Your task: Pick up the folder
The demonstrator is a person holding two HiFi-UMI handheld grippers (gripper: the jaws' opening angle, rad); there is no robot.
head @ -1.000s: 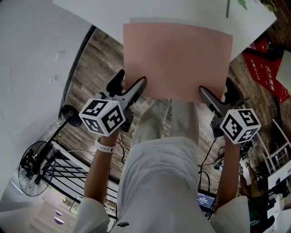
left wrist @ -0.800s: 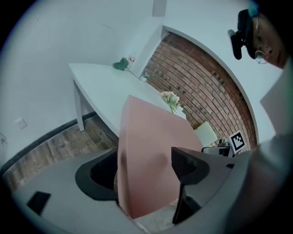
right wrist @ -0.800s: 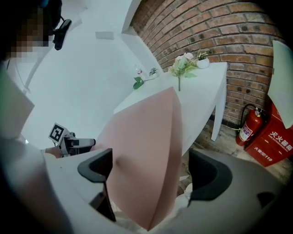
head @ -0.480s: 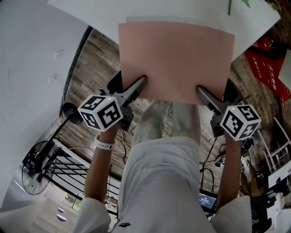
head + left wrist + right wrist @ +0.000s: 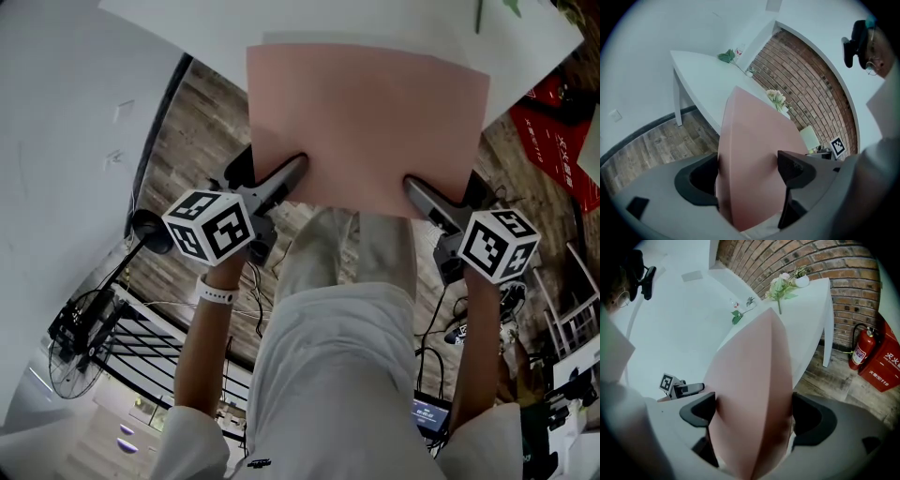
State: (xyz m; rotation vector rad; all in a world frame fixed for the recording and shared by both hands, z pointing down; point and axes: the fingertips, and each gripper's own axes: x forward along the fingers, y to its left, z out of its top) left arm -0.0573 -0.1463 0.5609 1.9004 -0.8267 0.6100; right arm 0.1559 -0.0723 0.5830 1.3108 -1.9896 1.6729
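Two tools bracket folder (image 5: 367,122) near edge: left tool (image 5: 272,171) at 7 o'clock, right tool (image 5: 441,192) at 5. Both jaws wide, folder between, apparently unclamped; left just been opening. Folder overhangs worktop (image 5: 216,28), letting lower jaws slip beneath.

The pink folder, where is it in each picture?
Head view: the pink folder fills the upper middle, its near part sticking out past the edge of the white table.
Left gripper view: low in the centre, running up toward the table.
Right gripper view: low in the centre, with the table behind it.
Shared landmark: the white table.
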